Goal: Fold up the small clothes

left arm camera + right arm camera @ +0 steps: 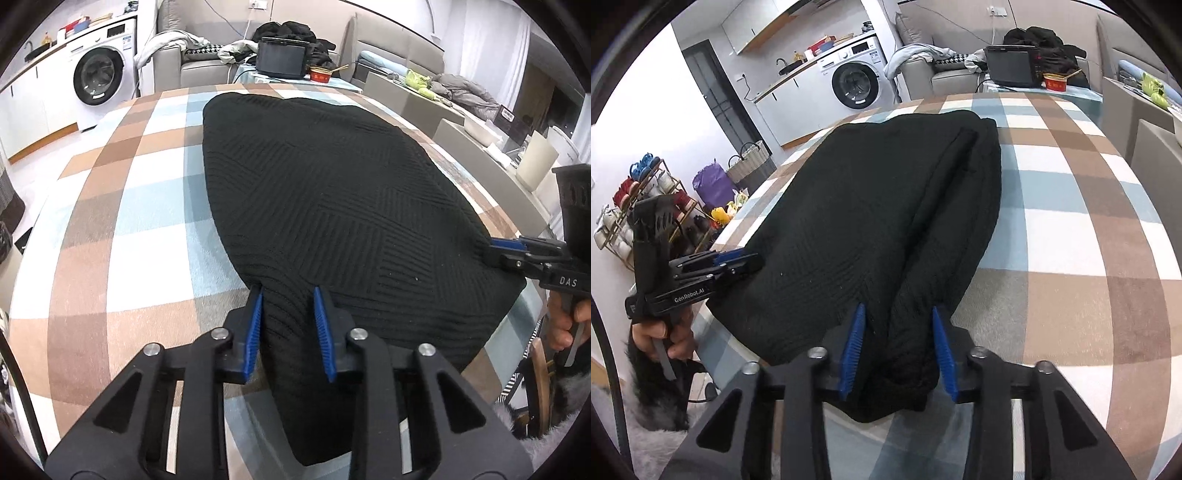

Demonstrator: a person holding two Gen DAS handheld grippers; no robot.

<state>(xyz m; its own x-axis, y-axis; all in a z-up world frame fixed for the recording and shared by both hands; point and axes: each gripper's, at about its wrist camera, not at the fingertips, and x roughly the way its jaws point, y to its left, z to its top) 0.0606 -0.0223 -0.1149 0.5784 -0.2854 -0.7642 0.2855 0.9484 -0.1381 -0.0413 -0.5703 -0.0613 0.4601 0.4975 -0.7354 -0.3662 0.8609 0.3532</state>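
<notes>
A black ribbed knit garment (pixel 325 206) lies spread on the plaid tablecloth (pixel 122 229); it also shows in the right wrist view (pixel 871 221), with a folded strip along its right side. My left gripper (pixel 290 295) sits at the garment's near left corner, its blue pads (pixel 255 332) on either side of a bunched fold of the cloth. My right gripper (pixel 899 314) straddles the near right corner the same way. Each gripper shows in the other's view, the right gripper (pixel 498 249) and the left gripper (pixel 746 260), at the near hem.
The table's near edge runs just below the garment. A laptop (pixel 282 59) and a red bowl (pixel 320 75) stand beyond the far edge, with a sofa behind. A washing machine (pixel 99 74) stands at the far left. A shoe rack (pixel 639 206) is left of the table.
</notes>
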